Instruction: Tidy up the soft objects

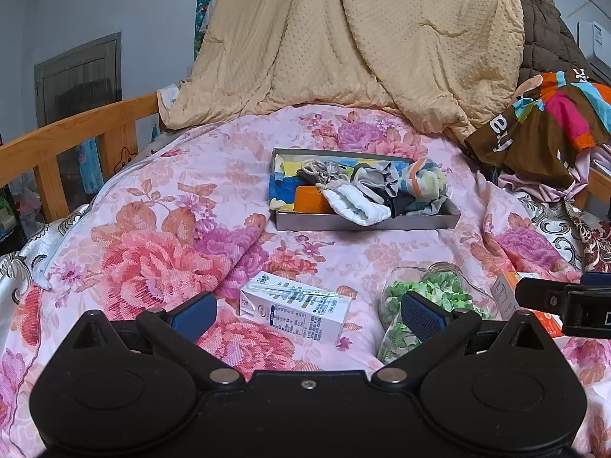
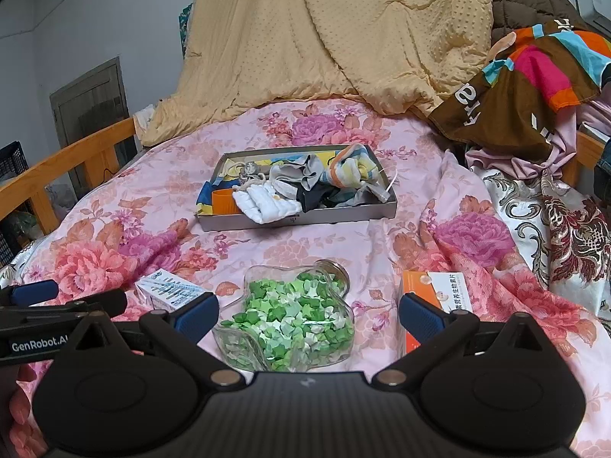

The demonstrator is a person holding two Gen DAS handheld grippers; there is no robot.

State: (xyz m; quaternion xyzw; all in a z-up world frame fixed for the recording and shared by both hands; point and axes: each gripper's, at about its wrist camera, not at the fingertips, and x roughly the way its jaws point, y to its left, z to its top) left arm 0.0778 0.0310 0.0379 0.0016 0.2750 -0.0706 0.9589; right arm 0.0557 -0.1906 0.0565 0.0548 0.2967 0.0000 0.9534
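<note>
A grey shallow box [image 1: 366,222] [image 2: 298,221] sits mid-bed on the floral sheet. It holds soft items: a white sock [image 1: 361,206] [image 2: 267,203], a knitted pouch [image 1: 324,173], grey and dark cloths [image 2: 305,181], a striped sock [image 1: 425,181] [image 2: 353,170] and an orange cup [image 1: 311,199] [image 2: 226,202]. My left gripper [image 1: 309,313] is open and empty above a white carton [image 1: 296,311]. My right gripper [image 2: 309,315] is open and empty above a glass jar of green paper stars [image 2: 288,318] [image 1: 427,301].
An orange-white medicine box [image 2: 435,301] [image 1: 508,297] lies right of the jar. A beige quilt [image 1: 343,38] hangs behind the box. Colourful clothes [image 2: 527,87] are heaped at the right. A wooden bed rail [image 1: 76,145] runs along the left.
</note>
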